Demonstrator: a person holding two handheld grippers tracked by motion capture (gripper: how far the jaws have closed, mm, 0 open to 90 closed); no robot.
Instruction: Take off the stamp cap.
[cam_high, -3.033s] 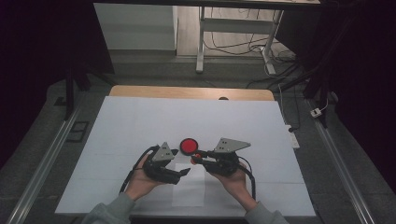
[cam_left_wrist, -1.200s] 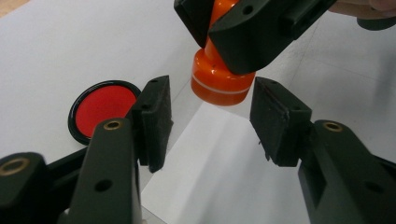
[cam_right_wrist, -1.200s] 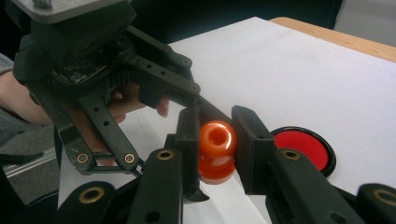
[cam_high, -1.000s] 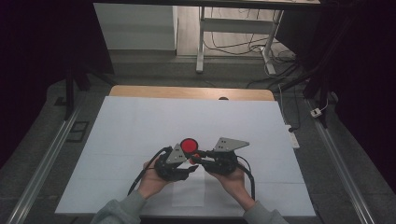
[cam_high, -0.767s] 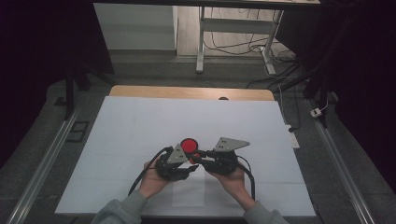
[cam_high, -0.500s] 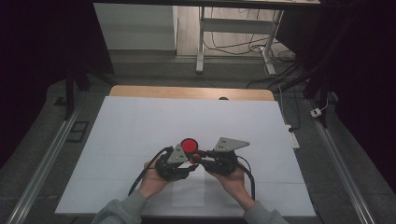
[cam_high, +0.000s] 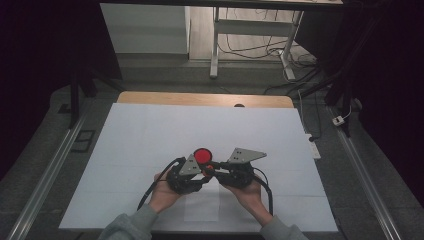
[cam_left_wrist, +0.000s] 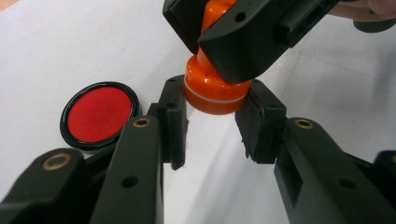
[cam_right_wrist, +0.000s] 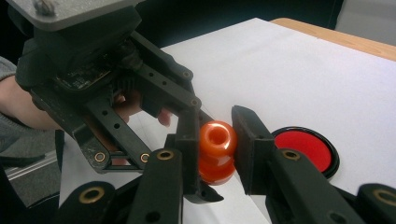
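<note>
- At lower centre of the high view, left gripper (cam_high: 199, 172) moved in since three seconds ago, now meeting right gripper (cam_high: 212, 170).
- Right gripper: clamped on orange stamp (cam_right_wrist: 215, 151).
- Left gripper (cam_left_wrist: 212, 123): jaws parted around stamp base, apparently not yet squeezing.
- Red ink pad (cam_left_wrist: 98, 114) just beside, on white table (cam_high: 150, 130).
- Likely readying a two-handed pull or handover.

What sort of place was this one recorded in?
Probably a lab or workshop recording bay, not a home. A white-covered table stands between floor rails, dark curtains hang at the sides, and loose cables trail under a desk frame behind.
</note>
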